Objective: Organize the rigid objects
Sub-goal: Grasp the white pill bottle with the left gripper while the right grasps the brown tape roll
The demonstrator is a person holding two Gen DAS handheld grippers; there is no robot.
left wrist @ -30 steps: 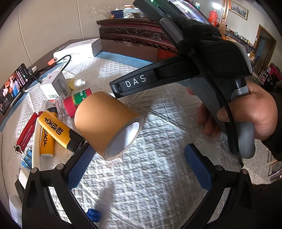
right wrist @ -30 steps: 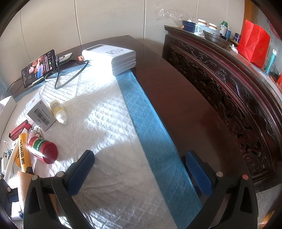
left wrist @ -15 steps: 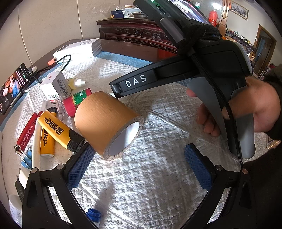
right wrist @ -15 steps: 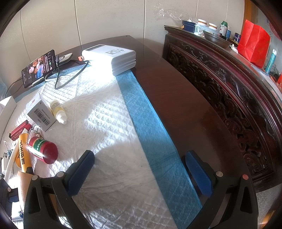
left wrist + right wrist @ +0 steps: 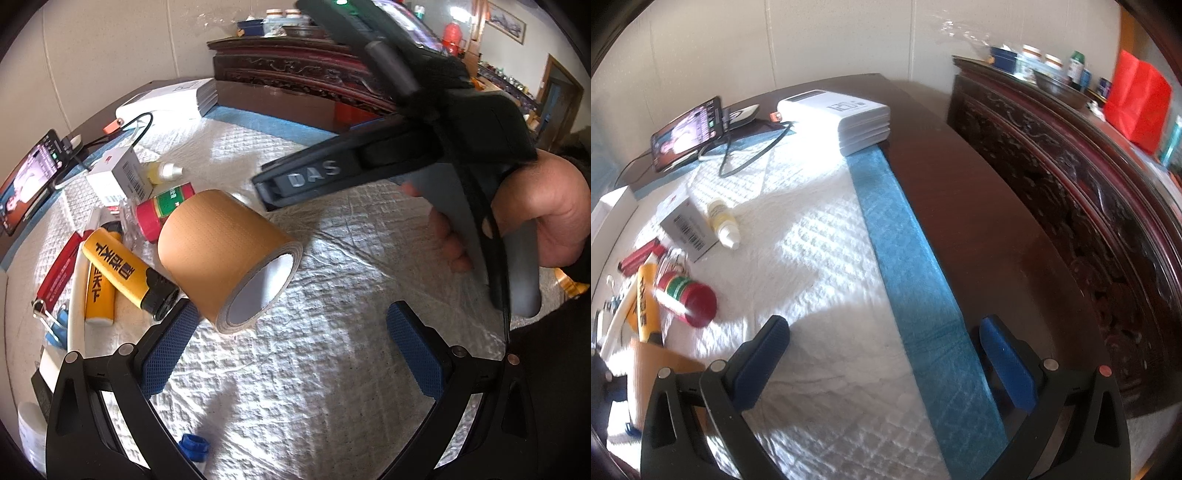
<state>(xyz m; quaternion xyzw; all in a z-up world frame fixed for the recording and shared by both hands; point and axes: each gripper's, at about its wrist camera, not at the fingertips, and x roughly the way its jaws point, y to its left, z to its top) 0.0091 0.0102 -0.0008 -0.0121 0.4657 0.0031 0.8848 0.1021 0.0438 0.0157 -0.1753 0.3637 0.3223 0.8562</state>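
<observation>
1. Left gripper [image 5: 291,349]: black forked frame, blue textured pads [image 5: 415,347], silver screws.
2. Right gripper [image 5: 884,363]: black body lettered "DAS", grey handle, black cable.
3. Right hand [image 5: 550,225]: dark sleeve.

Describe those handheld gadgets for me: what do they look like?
Each tool is a black plastic frame with two fingers padded in textured blue and small metal rivets. The right tool has a grey pistol handle, white "DAS" lettering, a black cable and a green light. The hand holding it shows a dark sleeve.
</observation>
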